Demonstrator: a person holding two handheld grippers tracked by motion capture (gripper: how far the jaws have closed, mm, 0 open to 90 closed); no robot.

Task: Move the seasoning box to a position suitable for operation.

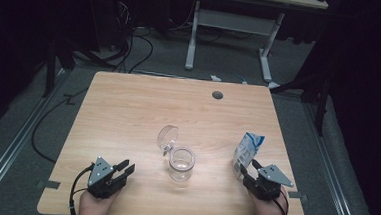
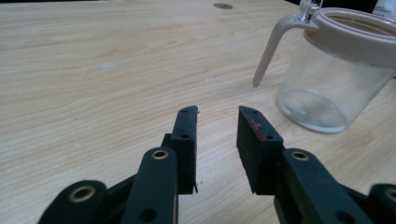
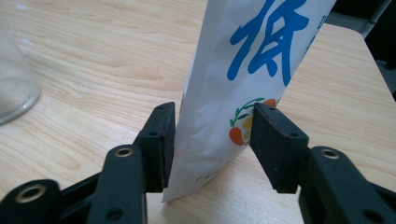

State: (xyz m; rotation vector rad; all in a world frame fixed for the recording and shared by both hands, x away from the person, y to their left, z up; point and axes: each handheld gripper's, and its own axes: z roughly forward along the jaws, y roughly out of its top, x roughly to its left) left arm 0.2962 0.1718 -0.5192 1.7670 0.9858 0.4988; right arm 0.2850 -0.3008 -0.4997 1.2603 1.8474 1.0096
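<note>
Pouch (image 3: 243, 88) of white and blue standing upright near the table's (image 1: 128, 108) right edge, our right gripper (image 3: 212, 135) pinching its lower part, our left gripper (image 2: 216, 135) parted and empty, glass jar (image 1: 181, 163) between them, lid flipped back.

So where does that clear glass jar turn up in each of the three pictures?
High view: the glass jar stands at the table's middle, nearer the person, lid flipped open.
Left gripper view: upper right, beyond the jaws, handle to its left.
Right gripper view: a curved sliver at the left edge.
Shared landmark: the wooden table; its dark round hole also shows in the left gripper view.
</note>
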